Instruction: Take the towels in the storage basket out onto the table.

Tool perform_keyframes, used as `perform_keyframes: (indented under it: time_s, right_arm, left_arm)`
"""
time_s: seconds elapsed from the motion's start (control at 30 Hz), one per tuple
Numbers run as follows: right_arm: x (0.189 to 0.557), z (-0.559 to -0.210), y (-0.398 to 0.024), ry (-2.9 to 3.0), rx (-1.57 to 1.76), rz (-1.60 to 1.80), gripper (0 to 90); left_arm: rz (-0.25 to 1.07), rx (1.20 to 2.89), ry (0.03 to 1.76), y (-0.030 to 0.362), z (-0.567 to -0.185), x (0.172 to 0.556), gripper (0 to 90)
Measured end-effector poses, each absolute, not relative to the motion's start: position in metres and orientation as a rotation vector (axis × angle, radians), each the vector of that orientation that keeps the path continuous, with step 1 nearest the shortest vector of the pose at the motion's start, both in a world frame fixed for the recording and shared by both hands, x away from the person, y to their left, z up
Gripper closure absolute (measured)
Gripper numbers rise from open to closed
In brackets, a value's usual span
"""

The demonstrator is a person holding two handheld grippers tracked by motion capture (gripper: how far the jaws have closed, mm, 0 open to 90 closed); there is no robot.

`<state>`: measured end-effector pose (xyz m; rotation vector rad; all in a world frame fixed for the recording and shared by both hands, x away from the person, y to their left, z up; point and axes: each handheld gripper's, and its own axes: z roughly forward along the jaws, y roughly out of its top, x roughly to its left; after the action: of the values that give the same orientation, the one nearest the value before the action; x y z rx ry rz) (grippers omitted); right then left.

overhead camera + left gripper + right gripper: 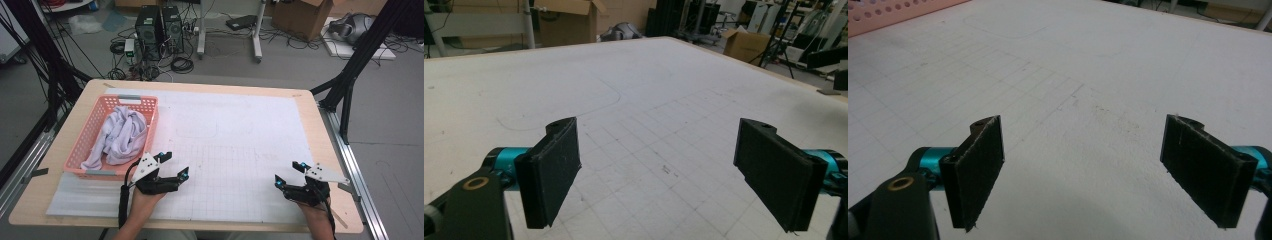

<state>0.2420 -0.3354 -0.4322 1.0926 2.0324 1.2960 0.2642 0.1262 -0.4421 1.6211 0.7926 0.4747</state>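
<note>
A pink perforated basket (90, 131) stands on the left of the table and holds a crumpled pale lavender cloth (122, 135). My left gripper (175, 165) rests low over the white gridded mat (240, 150) just right of the basket's near corner, jaws wide open and empty. My right gripper (289, 173) sits near the front right of the mat, also open with nothing between its fingers. In the left gripper view my left gripper (659, 175) frames bare mat. In the right gripper view my right gripper (1083, 175) frames bare mat, with the basket's edge (903, 12) at the top left.
The wooden table edge (330, 150) borders the mat. Beyond the table lie computer towers (159, 30), cables, cardboard boxes (305, 17) and black frame legs (350, 85). A faint drawn outline (197, 127) marks the mat's middle.
</note>
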Motion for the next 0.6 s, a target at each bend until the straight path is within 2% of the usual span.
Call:
perform_keyframes:
  time_s: [0.43,0.6]
  right_arm:
    - [0.244,-0.434,-0.336,2.042,1.098,1.299,16.6]
    - [0.238,-0.432,-0.337,2.034,1.103,1.301,16.6]
  left_arm:
    - [0.469,1.633,0.785,0.127,-0.436,0.262,18.3]
    - [0.396,1.637,0.761,0.125,-0.431,0.262,18.4]
